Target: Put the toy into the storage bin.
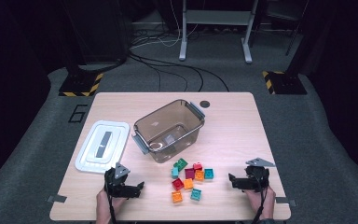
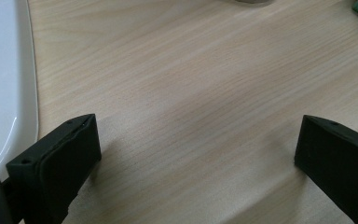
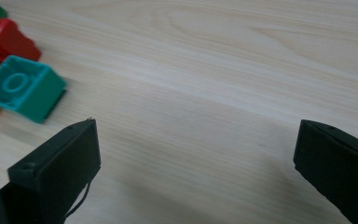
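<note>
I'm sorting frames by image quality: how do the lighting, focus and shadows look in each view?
High view: the table is evenly lit while the room around it falls dark, and the bricks look small and soft. Left gripper view: the wood grain is fairly sharp, the near fingers blurred, with soft shadows beside them. Right gripper view: the teal brick is slightly soft, and the fingers are blurred.

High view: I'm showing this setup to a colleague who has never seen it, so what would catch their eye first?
Probably the cluster of bright toy bricks near the table's front edge, between the open left gripper and open right gripper. Behind them stands a clear brownish bin, with its white lid lying flat to its left.
</note>
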The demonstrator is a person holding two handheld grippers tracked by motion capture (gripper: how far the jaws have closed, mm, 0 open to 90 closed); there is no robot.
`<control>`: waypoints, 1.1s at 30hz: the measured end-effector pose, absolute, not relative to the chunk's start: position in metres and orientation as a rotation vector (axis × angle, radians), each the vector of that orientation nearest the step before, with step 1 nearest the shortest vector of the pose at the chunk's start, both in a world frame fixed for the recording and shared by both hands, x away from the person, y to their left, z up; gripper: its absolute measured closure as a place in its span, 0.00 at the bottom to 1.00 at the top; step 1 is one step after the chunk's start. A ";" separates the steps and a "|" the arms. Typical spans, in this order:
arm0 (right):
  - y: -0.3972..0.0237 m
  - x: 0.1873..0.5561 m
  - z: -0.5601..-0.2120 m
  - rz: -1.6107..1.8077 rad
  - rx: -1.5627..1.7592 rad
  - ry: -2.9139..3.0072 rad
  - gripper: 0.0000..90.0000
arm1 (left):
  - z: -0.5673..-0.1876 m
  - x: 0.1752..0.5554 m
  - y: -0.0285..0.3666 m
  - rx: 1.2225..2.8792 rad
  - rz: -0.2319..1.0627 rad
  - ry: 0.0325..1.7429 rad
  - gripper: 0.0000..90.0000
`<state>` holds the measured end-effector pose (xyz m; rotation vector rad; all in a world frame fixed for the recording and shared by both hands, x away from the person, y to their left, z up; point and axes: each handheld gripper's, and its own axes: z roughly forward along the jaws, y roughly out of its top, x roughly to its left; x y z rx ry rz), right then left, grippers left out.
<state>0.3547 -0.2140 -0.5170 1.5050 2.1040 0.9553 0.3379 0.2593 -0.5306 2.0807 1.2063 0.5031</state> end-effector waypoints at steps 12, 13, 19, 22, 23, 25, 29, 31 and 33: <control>-0.157 0.345 -0.509 0.968 1.383 2.209 0.00 | -0.531 0.339 0.259 2.084 0.497 1.200 0.00; -0.152 0.346 -0.509 0.964 1.381 2.214 0.01 | -0.531 0.339 0.259 2.084 0.499 1.200 0.00; -0.136 0.352 -0.513 0.922 1.387 2.220 0.04 | -0.531 0.339 0.258 2.082 0.503 1.201 0.00; -0.128 0.357 -0.516 0.889 1.409 2.216 0.05 | -0.531 0.339 0.258 2.081 0.503 1.201 0.00; -0.127 0.358 -0.516 0.894 1.412 2.221 0.05 | -0.531 0.339 0.258 2.081 0.503 1.201 0.00; -0.125 0.358 -0.517 0.891 1.410 2.221 0.05 | -0.531 0.339 0.258 2.082 0.503 1.201 0.00; -0.117 0.360 -0.518 0.879 1.402 2.224 0.05 | -0.531 0.339 0.258 2.081 0.504 1.201 0.00; -0.115 0.361 -0.518 0.876 1.379 2.229 0.07 | -0.531 0.339 0.258 2.081 0.504 1.202 0.00; -0.112 0.363 -0.520 0.856 1.395 2.229 0.13 | -0.531 0.339 0.258 2.081 0.504 1.202 0.00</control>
